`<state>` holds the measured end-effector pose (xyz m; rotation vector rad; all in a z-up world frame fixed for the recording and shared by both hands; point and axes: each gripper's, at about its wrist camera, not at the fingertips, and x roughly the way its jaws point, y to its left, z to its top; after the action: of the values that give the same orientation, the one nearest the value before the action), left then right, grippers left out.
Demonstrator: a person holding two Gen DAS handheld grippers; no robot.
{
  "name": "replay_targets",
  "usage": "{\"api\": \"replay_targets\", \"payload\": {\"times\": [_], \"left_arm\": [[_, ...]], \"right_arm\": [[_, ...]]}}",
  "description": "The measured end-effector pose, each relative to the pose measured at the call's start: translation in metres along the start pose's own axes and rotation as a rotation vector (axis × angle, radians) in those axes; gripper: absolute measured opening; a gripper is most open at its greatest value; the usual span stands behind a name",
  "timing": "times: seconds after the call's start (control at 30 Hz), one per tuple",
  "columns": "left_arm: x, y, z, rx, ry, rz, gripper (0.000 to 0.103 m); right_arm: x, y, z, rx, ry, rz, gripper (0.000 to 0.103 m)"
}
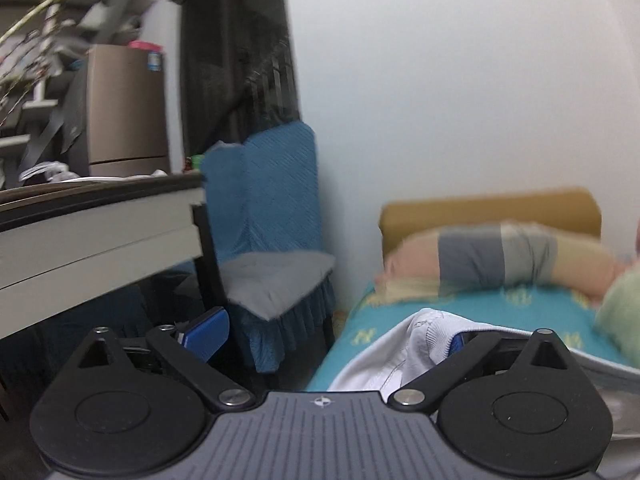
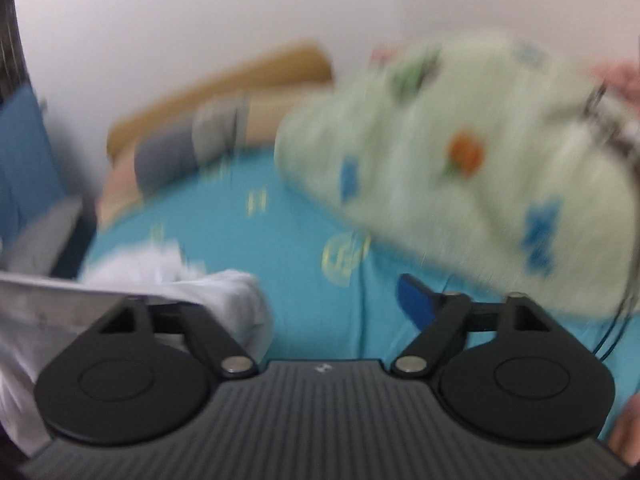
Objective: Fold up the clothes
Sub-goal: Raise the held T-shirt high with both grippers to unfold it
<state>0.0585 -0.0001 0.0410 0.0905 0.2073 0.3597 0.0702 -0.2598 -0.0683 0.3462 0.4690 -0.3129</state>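
White garment (image 1: 404, 344) lies bunched on the teal bed sheet (image 1: 520, 304) at the bed's near-left corner, draped over each gripper's inner finger. Left gripper (image 1: 332, 332): fingers spread wide, left blue pad (image 1: 208, 332) free, right pad under the cloth. Right gripper (image 2: 320, 300): also spread, right blue pad (image 2: 416, 300) bare over the sheet, left finger hidden by white fabric (image 2: 224, 300). Pale green printed quilt (image 2: 460, 168) heaped toward the bed's far right; striped pillow (image 1: 496, 256) against the tan headboard (image 1: 492, 208). Blue-covered chair (image 1: 276, 216) just off the bed's left edge, beside a desk (image 1: 100, 220). Right view is blurred.
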Motion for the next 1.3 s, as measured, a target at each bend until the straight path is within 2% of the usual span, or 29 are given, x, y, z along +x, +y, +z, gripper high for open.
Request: {"api": "replay_targets", "payload": {"times": [0.1, 0.27, 0.5, 0.7, 0.9, 1.07, 1.17, 1.3], "left_arm": [[-0.036, 0.027, 0.042, -0.086, -0.071, 0.016, 0.103], [-0.113, 0.074, 0.139, -0.178, -0.243, 0.017, 0.103], [-0.245, 0.133, 0.282, -0.213, -0.467, -0.048, 0.103], [-0.355, 0.163, 0.375, -0.228, -0.562, -0.085, 0.103], [-0.456, 0.189, 0.427, -0.253, -0.665, -0.109, 0.103], [-0.512, 0.209, 0.449, -0.276, -0.689, -0.138, 0.103], [-0.521, 0.227, 0.46, -0.304, -0.684, -0.172, 0.103], [-0.512, 0.233, 0.469, -0.292, -0.652, -0.178, 0.103]], "right_arm": [[-0.046, 0.013, 0.043, -0.065, -0.146, 0.053, 0.084], [-0.149, 0.038, 0.133, -0.129, -0.368, 0.137, 0.083], [-0.314, 0.04, 0.248, -0.094, -0.553, 0.252, 0.083], [-0.445, 0.031, 0.311, -0.11, -0.715, 0.276, 0.084], [-0.545, 0.015, 0.344, -0.111, -0.851, 0.28, 0.085], [-0.59, 0.003, 0.348, -0.125, -0.913, 0.26, 0.085], [-0.604, -0.002, 0.342, -0.129, -0.923, 0.272, 0.085], [-0.613, -0.003, 0.332, -0.147, -0.93, 0.269, 0.085]]}}
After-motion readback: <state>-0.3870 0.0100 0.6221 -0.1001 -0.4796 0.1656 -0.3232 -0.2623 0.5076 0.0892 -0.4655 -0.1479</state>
